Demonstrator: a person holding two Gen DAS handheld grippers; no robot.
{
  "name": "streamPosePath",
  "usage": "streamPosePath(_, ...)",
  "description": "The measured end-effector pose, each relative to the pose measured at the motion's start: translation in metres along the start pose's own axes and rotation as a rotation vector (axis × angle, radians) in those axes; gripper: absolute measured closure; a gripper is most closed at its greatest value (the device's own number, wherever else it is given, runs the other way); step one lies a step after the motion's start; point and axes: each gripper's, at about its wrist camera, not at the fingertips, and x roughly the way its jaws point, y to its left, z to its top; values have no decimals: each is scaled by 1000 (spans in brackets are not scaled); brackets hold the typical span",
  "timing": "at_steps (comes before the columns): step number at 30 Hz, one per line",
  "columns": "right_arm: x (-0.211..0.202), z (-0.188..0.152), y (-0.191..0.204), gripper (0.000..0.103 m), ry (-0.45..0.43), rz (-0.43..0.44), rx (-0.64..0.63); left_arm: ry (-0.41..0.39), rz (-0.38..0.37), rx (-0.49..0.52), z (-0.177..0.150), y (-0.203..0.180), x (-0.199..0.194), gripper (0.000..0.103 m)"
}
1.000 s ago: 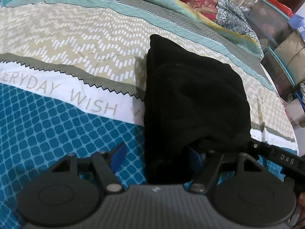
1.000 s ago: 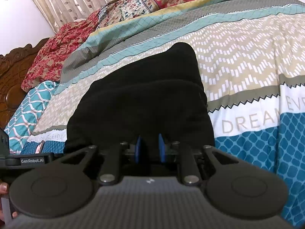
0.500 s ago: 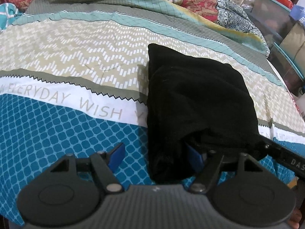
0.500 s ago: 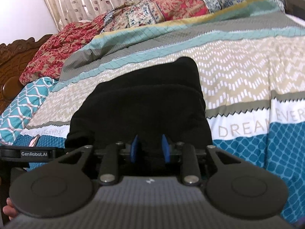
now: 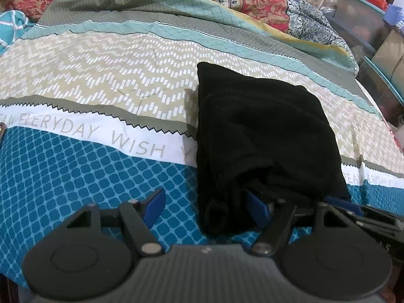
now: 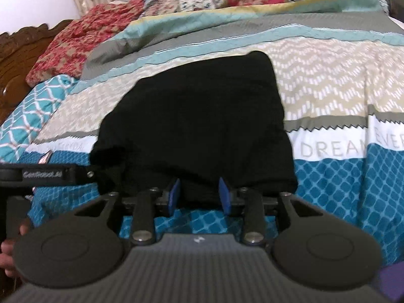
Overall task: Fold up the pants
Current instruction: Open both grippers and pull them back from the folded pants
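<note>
The black pants (image 5: 257,136) sit as a compact folded bundle on the bed's patterned bedspread (image 5: 101,80), straddling the white lettered band, filling the centre of the right wrist view and running from 12 down to 5 o'clock in the left one. Left tongs (image 5: 207,203) gape wide: the pad at 7 o'clock is bare over the blue check, the other is tucked under the bundle's near lip. Right tongs (image 6: 199,193) stand apart too, pads flanking the near edge with nothing pinched. The fold looks about done, I'd say. The danger now: that left pad buried in the cloth could drag the lower layer as it backs away and spring the fold open; the soft, bulky fabric looks ready to slump. The right pads could snag the hem likewise. Containers: at 2 o'clock beyond the bed in the left view stand storage boxes (image 5: 363,17), their contents too blurred to name.
</note>
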Motion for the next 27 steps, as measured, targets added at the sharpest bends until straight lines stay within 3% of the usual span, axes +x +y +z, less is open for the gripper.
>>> streamPosePath(11, -3, -7, 17, 61, 25, 22, -53, -41, -32, -9, -17, 9, -13, 31)
streamPosePath(16, -9, -16, 13, 60, 52, -8, -33, -14, -43, 13, -30, 10, -12, 30)
streamPosePath(19, -10, -17, 6, 52, 57, -57, -8, 7, -33, 37, -41, 8, -3, 30)
streamPosePath(22, -3, -19, -9, 51, 92, -87, 56, 1, -24, 71, -45, 4, 0, 25)
streamPosePath(24, 0, -21, -11, 51, 100, -84, 84, 3, -35, 72, -45, 3, 1, 19)
streamPosePath(27, 2, -20, -8, 41, 104, -77, 85, 12, -51, 69, -45, 6, 4, 15)
